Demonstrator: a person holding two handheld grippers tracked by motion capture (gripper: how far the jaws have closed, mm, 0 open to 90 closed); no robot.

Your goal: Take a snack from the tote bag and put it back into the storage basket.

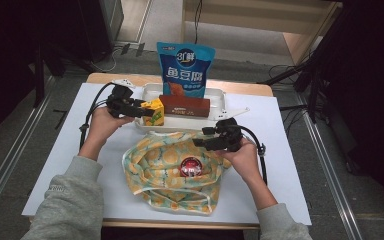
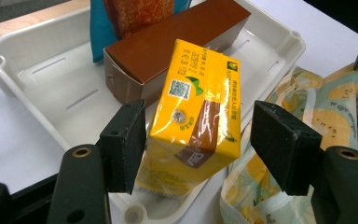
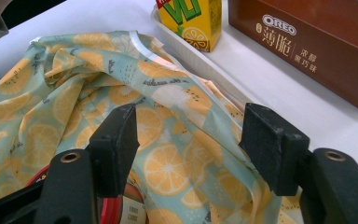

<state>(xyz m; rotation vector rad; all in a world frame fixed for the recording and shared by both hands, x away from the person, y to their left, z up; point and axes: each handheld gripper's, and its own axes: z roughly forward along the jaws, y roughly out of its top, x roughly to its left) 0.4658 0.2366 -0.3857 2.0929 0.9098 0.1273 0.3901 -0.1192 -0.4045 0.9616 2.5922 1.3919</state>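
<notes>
Grey sleeves [image 1: 75,200] come in from the bottom of the high view, over a lemon-print fabric bag [image 1: 172,172] lying rumpled on the white surface [image 1: 285,150], a red-lidded can [image 1: 190,166] showing in its mouth. Right claw [image 3: 189,149] stands with its jaws apart over a fold of that bag; whether the pads press the cloth I cannot tell. Beyond lies a white tray [image 1: 219,97] holding a brown box [image 3: 307,42] printed "OREO" with Chinese characters, a blue snack pouch [image 1: 185,68] with large white Chinese lettering, and a yellow drink carton [image 2: 193,119] marked "VLT", bearing a QR code. Left claw [image 2: 198,144] is wide open around that carton at the tray's near corner, one pad just beside it, the other clear. Grey floor, cables and a wooden bench [image 1: 260,17] lie behind.
</notes>
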